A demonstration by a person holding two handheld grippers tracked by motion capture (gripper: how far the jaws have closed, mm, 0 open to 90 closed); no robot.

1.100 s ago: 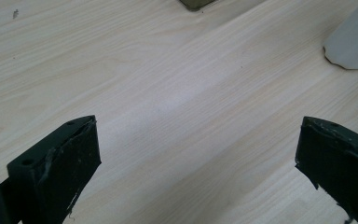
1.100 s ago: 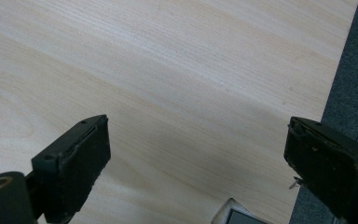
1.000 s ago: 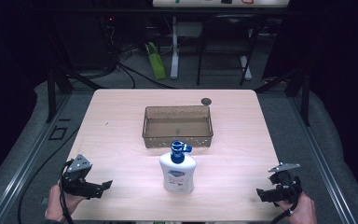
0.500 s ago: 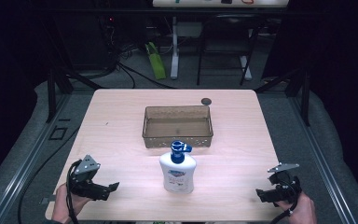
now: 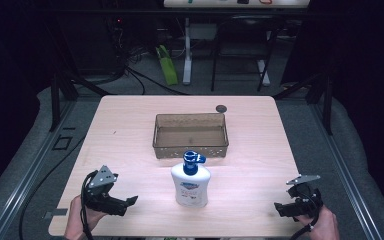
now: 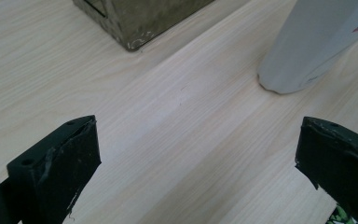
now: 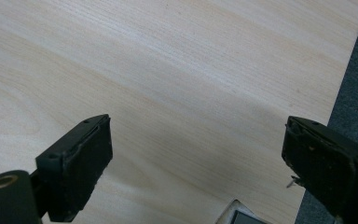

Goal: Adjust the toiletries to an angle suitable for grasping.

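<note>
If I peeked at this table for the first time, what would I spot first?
Probably the white pump bottle with its blue top, standing upright near the front middle of the wooden table. Just behind it sits a brown see-through bin that looks empty. At the front corners, the left gripper and right gripper wait with jaws open, holding nothing.

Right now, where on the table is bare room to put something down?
Free: left of the brown bin, right of it, and between the lotion bottle and each gripper, left, right. Crowded: the narrow gap between bottle and bin.
</note>
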